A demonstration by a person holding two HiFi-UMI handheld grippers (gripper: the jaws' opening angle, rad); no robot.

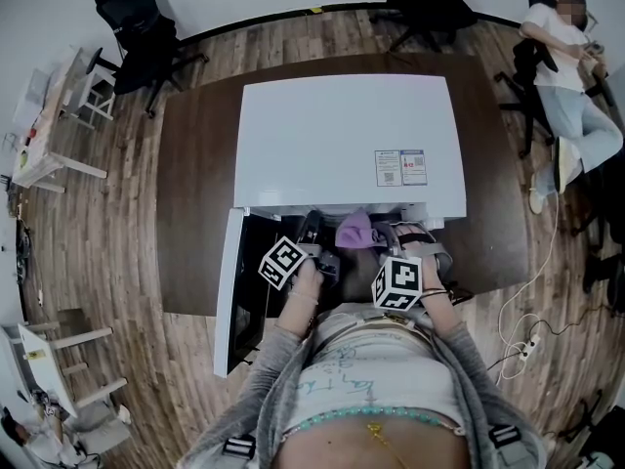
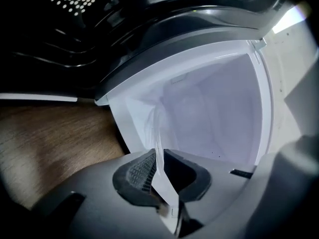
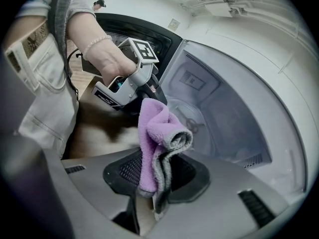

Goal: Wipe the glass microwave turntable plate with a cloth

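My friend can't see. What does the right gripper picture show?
The right gripper pinches a folded purple cloth in its jaws. Behind it stands the open white microwave, and a hand holds the left gripper at the upper left.

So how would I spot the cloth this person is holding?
Find the big white microwave on the dark table, its door swung open. At its mouth the right gripper pinches a folded cloth. It is the only soft, purple thing there; the glass plate in the left gripper is clear.
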